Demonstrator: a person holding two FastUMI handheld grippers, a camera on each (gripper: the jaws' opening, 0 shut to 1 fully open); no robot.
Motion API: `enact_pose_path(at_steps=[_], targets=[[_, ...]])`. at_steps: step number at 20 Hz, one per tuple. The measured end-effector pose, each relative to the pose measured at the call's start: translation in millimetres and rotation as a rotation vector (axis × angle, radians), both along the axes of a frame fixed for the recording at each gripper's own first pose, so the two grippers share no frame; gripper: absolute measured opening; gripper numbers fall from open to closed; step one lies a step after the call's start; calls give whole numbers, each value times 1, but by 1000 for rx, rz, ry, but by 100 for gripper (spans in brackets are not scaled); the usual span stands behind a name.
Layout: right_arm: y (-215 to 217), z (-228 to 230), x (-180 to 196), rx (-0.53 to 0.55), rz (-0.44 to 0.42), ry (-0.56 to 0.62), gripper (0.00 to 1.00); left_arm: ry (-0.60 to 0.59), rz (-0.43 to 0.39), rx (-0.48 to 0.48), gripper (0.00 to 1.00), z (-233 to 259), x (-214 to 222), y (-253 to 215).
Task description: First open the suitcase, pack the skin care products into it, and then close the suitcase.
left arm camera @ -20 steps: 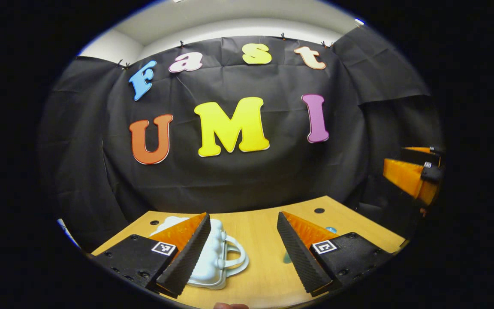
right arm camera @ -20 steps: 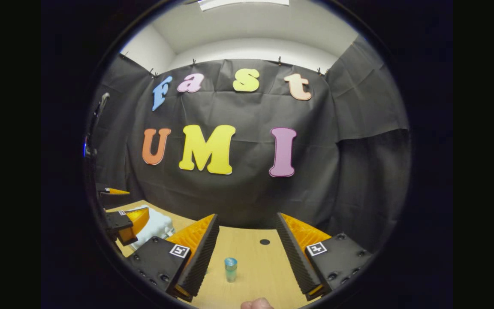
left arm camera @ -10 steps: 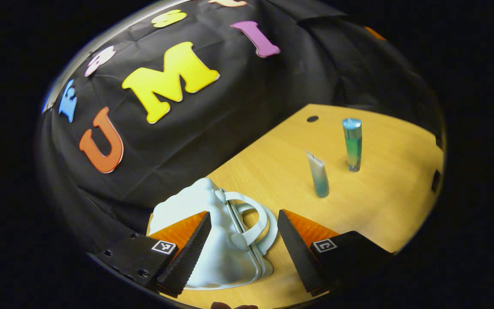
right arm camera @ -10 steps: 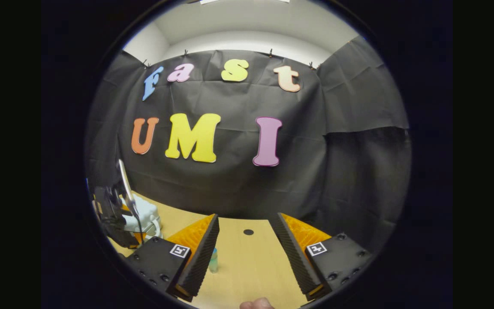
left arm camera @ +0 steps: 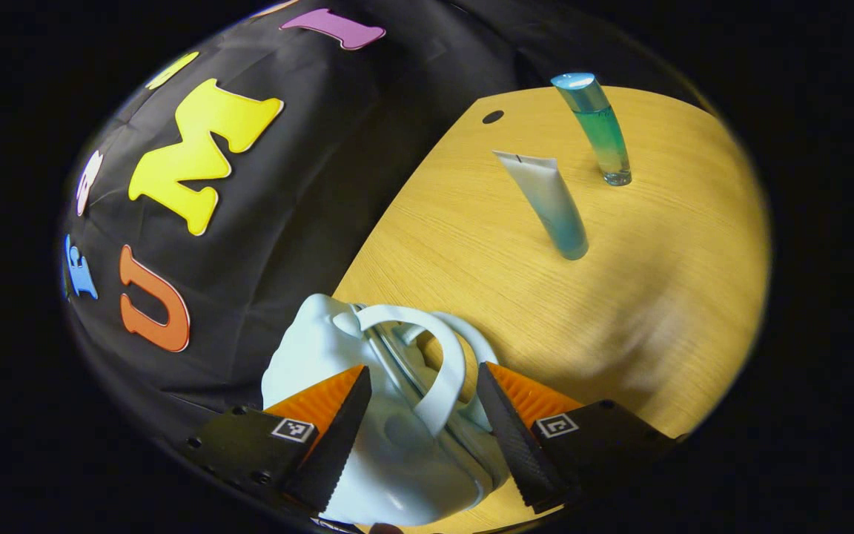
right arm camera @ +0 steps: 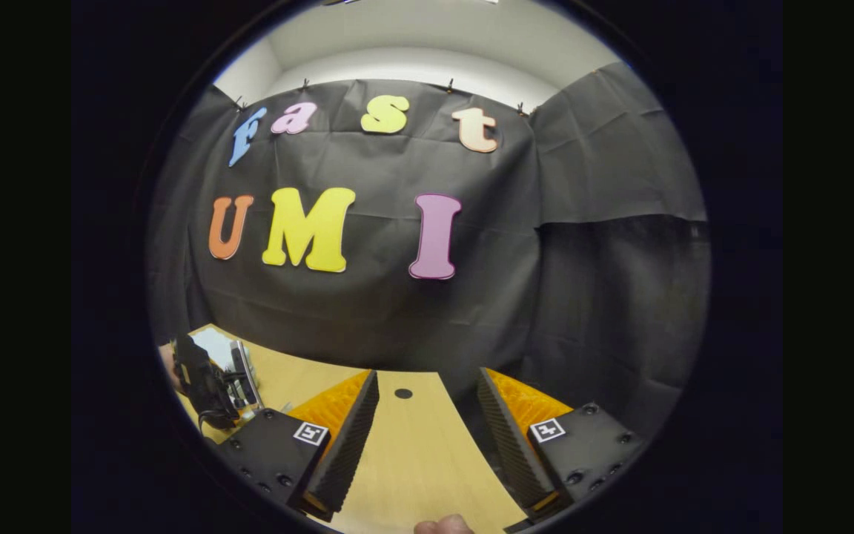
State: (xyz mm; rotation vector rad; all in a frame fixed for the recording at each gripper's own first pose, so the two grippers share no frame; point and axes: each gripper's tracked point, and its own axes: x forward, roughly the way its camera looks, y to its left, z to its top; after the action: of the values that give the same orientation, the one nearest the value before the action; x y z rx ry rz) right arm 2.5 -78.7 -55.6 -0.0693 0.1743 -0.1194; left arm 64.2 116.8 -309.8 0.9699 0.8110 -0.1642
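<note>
left tongs (left arm camera: 419, 430) dipped closer over glossy moulded white suitcase (left arm camera: 390, 460), ribbed pads apart.

You have a light wooden table (left arm camera: 664, 245) under you, its grain running across the top, with a small dark round hole (left arm camera: 493, 117) near its far edge. Behind the table hangs the black cloth wall (right arm camera: 590, 297), and above that a white ceiling (right arm camera: 427, 44).
</note>
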Motion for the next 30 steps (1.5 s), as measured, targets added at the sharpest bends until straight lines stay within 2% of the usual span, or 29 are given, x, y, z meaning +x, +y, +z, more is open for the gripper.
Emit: enact_pose_path(at_steps=[3, 7, 8, 10, 13, 16, 20, 22, 26, 30], targets=[[-4, -3, -3, -5, -19, 10, 80, 29, -13, 21, 82, -11, 10, 2], [-4, -6, -6, -9, -32, 26, 80, 95, -34, 9, 63, -28, 15, -3], [-3, -6, -7, -12, -34, 28, 80, 102, -44, 5, 47, -29, 17, -6], [0, -7, -8, -15, -34, 31, 80, 112, -51, 3, 30, -30, 16, -8], [6, -5, -9, -17, -28, 28, 80, 93, -64, -10, 23, -21, 17, -10], [15, -4, -8, -13, -15, 22, 80, 14, -60, -31, 16, 6, 24, -6], [32, -2, -8, -5, 14, 14, 80, -81, -65, -112, 7, 54, 22, -2], [39, 1, -8, 1, 28, 7, 80, -142, -34, -176, 4, 85, 18, 12], [58, 8, -6, 4, 58, -6, 80, -285, 48, -367, 3, 161, 16, 63], [83, 19, 1, 5, 89, -10, 80, -454, 172, -532, 3, 227, 11, 159]])
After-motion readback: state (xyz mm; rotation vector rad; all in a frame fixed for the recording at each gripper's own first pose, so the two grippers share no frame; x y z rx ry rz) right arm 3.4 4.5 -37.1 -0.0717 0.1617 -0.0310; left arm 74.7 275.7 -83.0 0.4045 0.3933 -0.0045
